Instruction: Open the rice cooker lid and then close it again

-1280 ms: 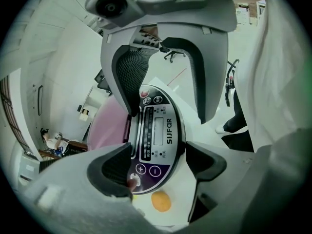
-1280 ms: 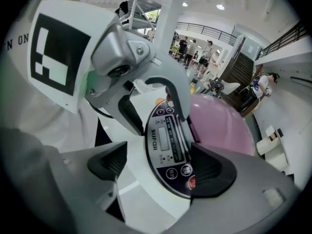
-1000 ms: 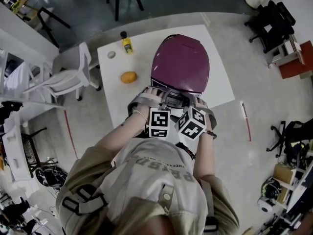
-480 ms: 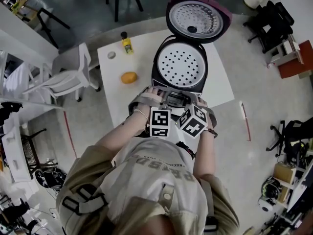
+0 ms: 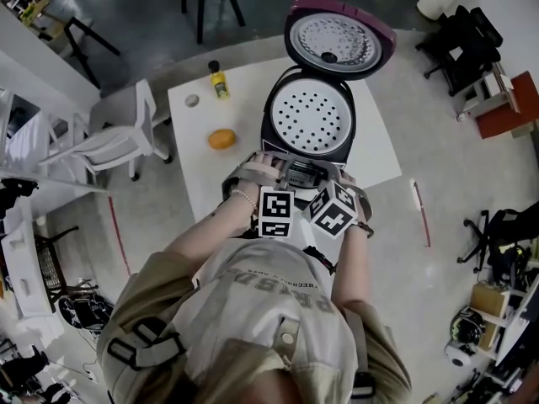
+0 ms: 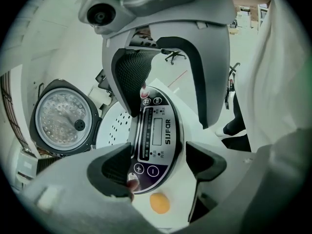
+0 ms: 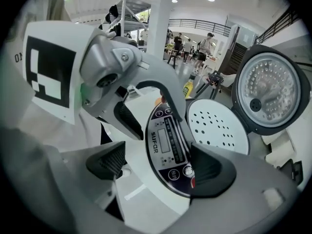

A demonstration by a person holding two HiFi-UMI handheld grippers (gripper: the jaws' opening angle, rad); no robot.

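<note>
The rice cooker (image 5: 310, 120) stands on the white table (image 5: 377, 154). Its purple lid (image 5: 338, 39) is swung up at the back, and a white perforated inner tray (image 6: 113, 126) shows inside. Both grippers hover at the cooker's front over its control panel (image 6: 156, 133). My left gripper (image 6: 161, 162) is open and its jaws straddle the panel without gripping anything. My right gripper (image 7: 158, 165) is also open, with the same panel (image 7: 168, 145) below its jaws. The raised lid (image 7: 270, 96) shows its metal inner plate. In the head view the marker cubes hide the fingertips.
An orange (image 5: 221, 139), a yellow bottle (image 5: 219, 80) and a small round cap (image 5: 193, 100) lie on the table left of the cooker. A white chair (image 5: 118, 133) stands by the table's left edge, and dark chairs stand farther off.
The purple lid was shut a second ago and has swung up and back, uncovering the perforated tray. Both grippers stayed at the cooker's front.
</note>
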